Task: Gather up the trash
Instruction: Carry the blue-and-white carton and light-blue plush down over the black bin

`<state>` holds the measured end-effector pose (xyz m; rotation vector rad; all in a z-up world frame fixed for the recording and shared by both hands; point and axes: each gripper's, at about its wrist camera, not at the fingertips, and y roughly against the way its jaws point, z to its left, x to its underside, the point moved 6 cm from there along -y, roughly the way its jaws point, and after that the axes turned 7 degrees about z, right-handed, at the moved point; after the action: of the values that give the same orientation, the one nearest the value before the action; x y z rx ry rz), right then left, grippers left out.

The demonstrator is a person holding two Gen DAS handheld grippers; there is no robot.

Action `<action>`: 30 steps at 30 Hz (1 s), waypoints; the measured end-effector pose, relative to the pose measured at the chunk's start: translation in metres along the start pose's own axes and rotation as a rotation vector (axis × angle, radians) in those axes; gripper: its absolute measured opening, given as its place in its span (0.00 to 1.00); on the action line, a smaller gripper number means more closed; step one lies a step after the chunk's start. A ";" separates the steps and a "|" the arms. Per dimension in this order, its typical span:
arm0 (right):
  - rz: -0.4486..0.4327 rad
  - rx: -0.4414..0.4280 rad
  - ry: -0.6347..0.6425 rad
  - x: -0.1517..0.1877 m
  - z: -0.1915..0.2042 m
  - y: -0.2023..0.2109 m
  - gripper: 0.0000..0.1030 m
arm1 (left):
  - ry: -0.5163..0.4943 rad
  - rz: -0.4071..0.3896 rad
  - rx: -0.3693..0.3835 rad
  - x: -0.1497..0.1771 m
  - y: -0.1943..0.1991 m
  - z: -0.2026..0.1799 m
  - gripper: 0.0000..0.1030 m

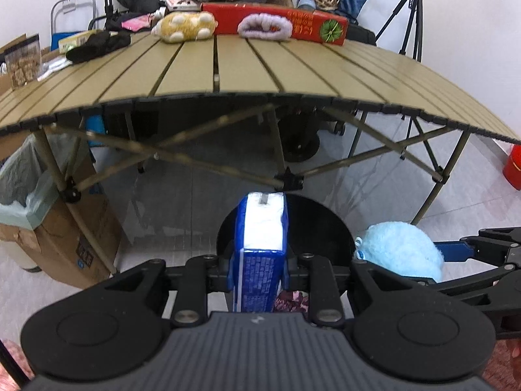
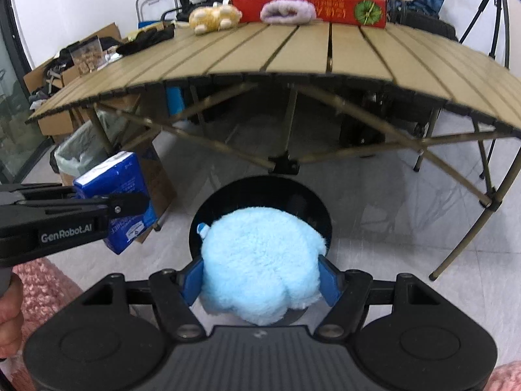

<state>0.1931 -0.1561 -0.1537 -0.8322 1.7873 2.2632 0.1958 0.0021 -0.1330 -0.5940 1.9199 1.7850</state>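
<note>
My left gripper (image 1: 259, 277) is shut on a blue and white tissue pack (image 1: 260, 247), held upright above the round black bin (image 1: 329, 228) on the floor. The pack also shows in the right wrist view (image 2: 119, 192), left of the bin (image 2: 293, 195). My right gripper (image 2: 262, 280) is shut on a fluffy light blue plush (image 2: 260, 260) and holds it over the bin's opening. The plush shows in the left wrist view (image 1: 400, 249) to the right of the pack.
A slatted folding table (image 1: 260, 71) stands beyond the bin, with a yellow plush (image 1: 184, 26), a purple fuzzy item (image 1: 265, 26), a red box (image 1: 322, 22) and black cloth (image 1: 97, 45) on it. A lined cardboard box (image 1: 29, 195) stands at the left. Tripod (image 1: 413, 16) at back right.
</note>
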 end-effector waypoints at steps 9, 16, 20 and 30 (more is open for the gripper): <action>0.092 -0.033 -0.012 0.013 0.007 -0.028 0.67 | 0.025 0.068 -0.010 0.020 -0.021 0.015 0.24; 0.140 -0.048 -0.006 0.015 0.013 -0.048 0.67 | 0.044 0.102 -0.020 0.027 -0.034 0.026 0.24; 0.146 -0.045 -0.008 0.010 0.012 -0.057 0.67 | 0.057 0.110 -0.024 0.027 -0.039 0.032 0.24; 0.161 -0.041 0.010 -0.004 0.012 -0.086 0.67 | 0.095 0.134 -0.054 0.028 -0.050 0.048 0.24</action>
<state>0.2295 -0.1195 -0.2232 -0.7312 1.8814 2.4057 0.2048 0.0461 -0.1924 -0.5908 2.0231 1.9289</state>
